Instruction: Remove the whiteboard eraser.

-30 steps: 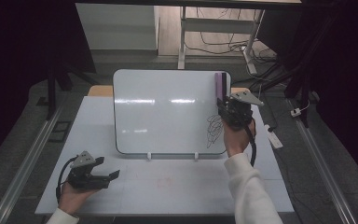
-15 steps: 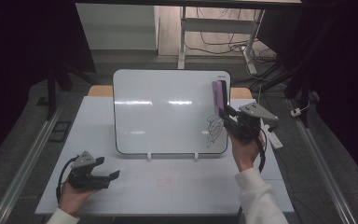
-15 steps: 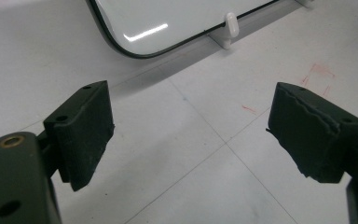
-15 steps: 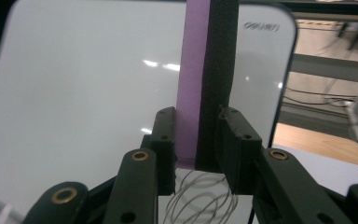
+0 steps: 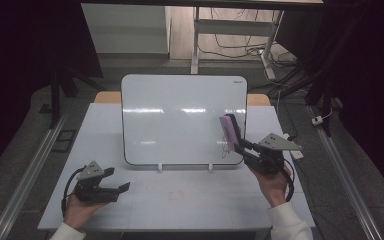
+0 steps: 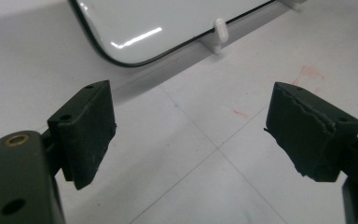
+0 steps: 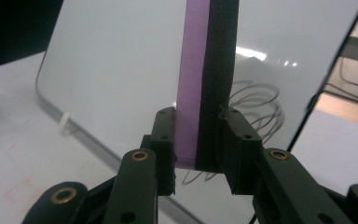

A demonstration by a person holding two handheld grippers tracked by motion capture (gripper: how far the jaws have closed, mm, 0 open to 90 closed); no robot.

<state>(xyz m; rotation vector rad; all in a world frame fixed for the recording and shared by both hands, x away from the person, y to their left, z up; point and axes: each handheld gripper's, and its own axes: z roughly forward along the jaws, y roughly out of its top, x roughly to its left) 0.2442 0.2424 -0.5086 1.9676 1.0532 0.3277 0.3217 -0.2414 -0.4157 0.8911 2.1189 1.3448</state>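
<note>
The eraser (image 7: 205, 79) is a flat block with a purple foam layer and a black felt layer, standing upright, pinched at its lower end between the jaws of the right gripper (image 7: 196, 140). In the high view the eraser (image 5: 229, 129) is in front of the whiteboard's (image 5: 180, 115) lower right part, near the tabletop's (image 5: 190, 195) right edge. The whiteboard is glossy white with rounded corners and a thin dark rim, leaning back on two small white feet (image 5: 159, 167). A grey scribble (image 7: 256, 112) of looping lines lies on it just behind the eraser. Faint red marks (image 5: 176, 194) stain the tabletop in front. The right hand (image 5: 272, 185) grips its tool from below, pointing it toward the board. The left gripper (image 5: 111, 180) rests near the tabletop's front left corner, jaws spread wide with nothing between them, pointing right
</note>
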